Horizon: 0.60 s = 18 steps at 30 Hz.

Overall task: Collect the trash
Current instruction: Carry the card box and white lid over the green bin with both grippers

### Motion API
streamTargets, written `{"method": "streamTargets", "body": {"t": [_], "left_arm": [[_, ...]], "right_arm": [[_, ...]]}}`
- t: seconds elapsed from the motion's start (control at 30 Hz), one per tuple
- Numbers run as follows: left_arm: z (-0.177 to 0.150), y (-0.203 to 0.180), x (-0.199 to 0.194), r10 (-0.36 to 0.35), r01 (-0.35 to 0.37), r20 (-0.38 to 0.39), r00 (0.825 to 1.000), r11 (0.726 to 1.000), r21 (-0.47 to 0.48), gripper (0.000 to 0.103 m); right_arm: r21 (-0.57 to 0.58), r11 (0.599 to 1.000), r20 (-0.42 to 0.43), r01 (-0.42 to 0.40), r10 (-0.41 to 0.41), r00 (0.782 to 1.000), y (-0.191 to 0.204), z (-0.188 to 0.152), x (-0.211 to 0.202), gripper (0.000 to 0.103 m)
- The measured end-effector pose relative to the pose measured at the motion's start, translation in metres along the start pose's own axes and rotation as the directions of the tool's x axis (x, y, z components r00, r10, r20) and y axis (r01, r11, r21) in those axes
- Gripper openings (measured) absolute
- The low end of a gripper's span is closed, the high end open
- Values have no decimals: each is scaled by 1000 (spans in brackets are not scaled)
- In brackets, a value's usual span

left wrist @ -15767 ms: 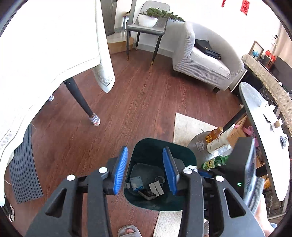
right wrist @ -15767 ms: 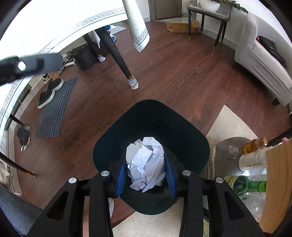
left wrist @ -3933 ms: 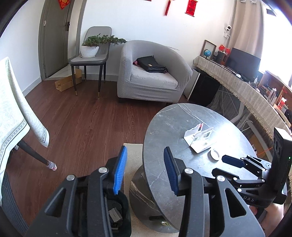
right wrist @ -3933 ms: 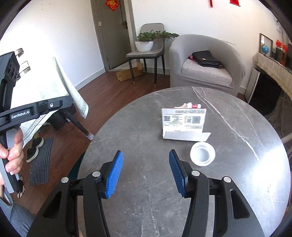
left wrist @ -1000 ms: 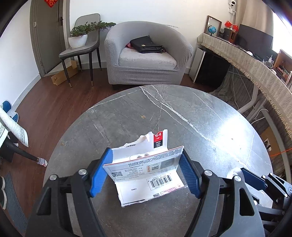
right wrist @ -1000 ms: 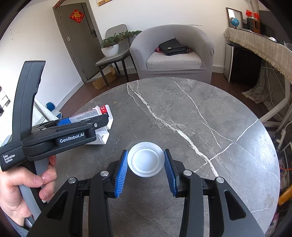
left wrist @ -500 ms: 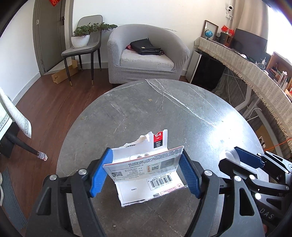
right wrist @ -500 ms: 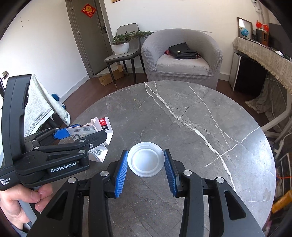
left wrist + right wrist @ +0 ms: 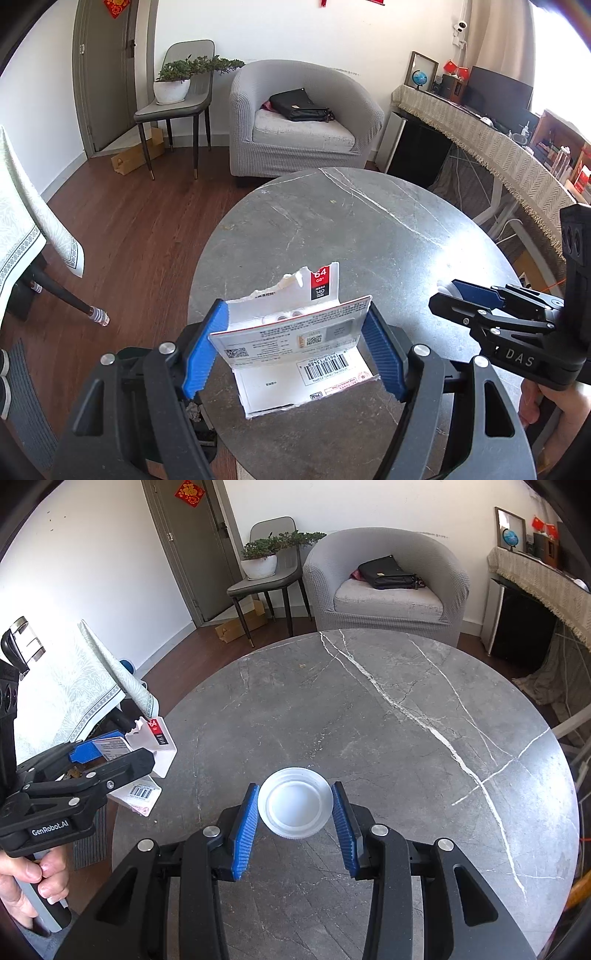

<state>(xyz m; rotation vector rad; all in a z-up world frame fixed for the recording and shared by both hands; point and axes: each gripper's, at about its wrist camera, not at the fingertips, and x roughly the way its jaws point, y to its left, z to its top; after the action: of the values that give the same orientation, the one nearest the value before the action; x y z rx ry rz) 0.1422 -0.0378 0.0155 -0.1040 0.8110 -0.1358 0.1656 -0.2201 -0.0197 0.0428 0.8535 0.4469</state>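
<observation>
Both tongs were clenched on trash: the left gripper (image 9: 295,350) on a torn card package (image 9: 291,332), the right gripper (image 9: 295,830) on a white plastic lid (image 9: 295,803). A second earlier both pieces sat low on the marble table (image 9: 369,709); now they were lifted, the package near its left edge, so binning seemed next. Each hand held its tool level, pointing far across the table.

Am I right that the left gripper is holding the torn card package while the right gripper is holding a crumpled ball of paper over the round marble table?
Not quite. The right gripper holds a round white plastic lid, not a crumpled ball of paper, as the right wrist view shows. The rest stands: the left gripper holds the torn card package, over the round marble table.
</observation>
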Motion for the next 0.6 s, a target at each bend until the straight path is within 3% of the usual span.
{"method": "streamTargets", "body": {"t": [0.23, 0.37, 0.6], "left_arm": [[-17, 25, -12, -3, 3, 4, 1000, 1000, 5, 75], [-21, 38, -19, -43, 43, -6, 999, 999, -17, 75], [-23, 57, -36, -29, 29, 23, 999, 1000, 5, 75]], "right_arm": [[-10, 1000, -6, -19, 19, 1000, 17, 5, 6, 40], [-41, 998, -10, -42, 41, 999, 39, 9, 10, 40], [-99, 993, -26, -71, 69, 997, 76, 14, 20, 40]]}}
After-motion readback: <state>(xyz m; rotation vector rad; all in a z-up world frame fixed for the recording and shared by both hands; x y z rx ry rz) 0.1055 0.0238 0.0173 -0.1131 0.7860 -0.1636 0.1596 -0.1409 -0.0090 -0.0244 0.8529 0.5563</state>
